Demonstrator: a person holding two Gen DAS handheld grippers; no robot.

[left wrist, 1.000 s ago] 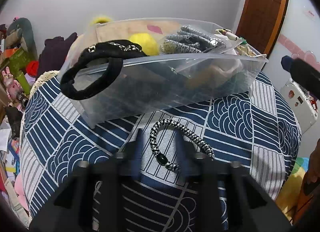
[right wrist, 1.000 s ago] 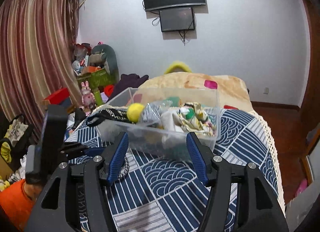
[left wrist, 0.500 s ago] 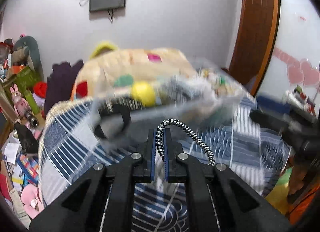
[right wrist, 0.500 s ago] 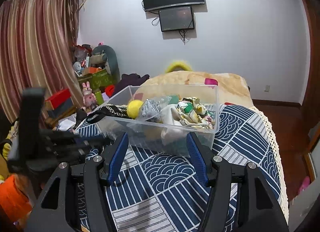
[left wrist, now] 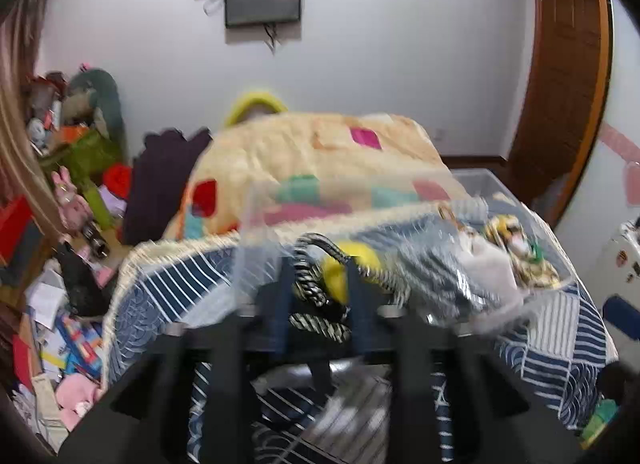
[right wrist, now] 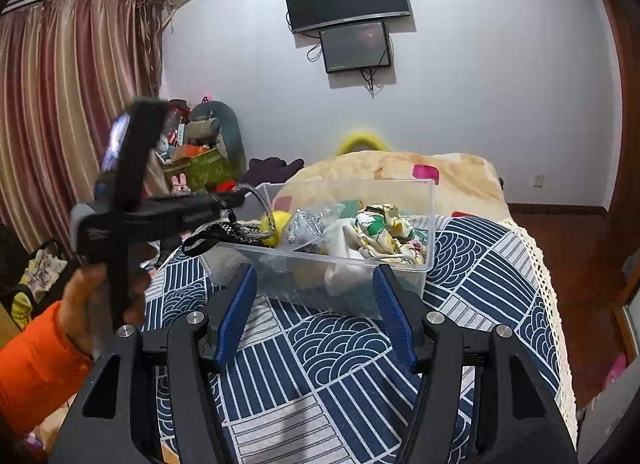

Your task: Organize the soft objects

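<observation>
left gripper (left wrist: pixel 318 296): hovering over the near-left corner of the clear plastic bin (right wrist: pixel 431 224), fingers (left wrist: pixel 282 304) standing apart with a gap between them; black-and-white braided hair band (left wrist: pixel 316 292) sitting in that gap, but blur making it impossible to tell whether gripped or loose. in the right wrist view, same gripper (right wrist: pixel 236 198) reaching in from the left, the band (right wrist: pixel 262 200) looping off its tip above the bin rim.

right gripper (right wrist: pixel 314 314): spread wide, holding nothing, hanging over the blue-and-white patterned cloth (right wrist: pixel 344 364), just in front of the bin.

bin contents: yellow ball (right wrist: pixel 280 224), black headband (right wrist: pixel 224 233) draping over the left rim, crinkled clear bag (right wrist: pixel 310 222), white-and-green printed fabric (right wrist: pixel 380 230).

behind: patchwork blanket (left wrist: pixel 320 160), 2 wall screens (right wrist: pixel 348 16).
</observation>
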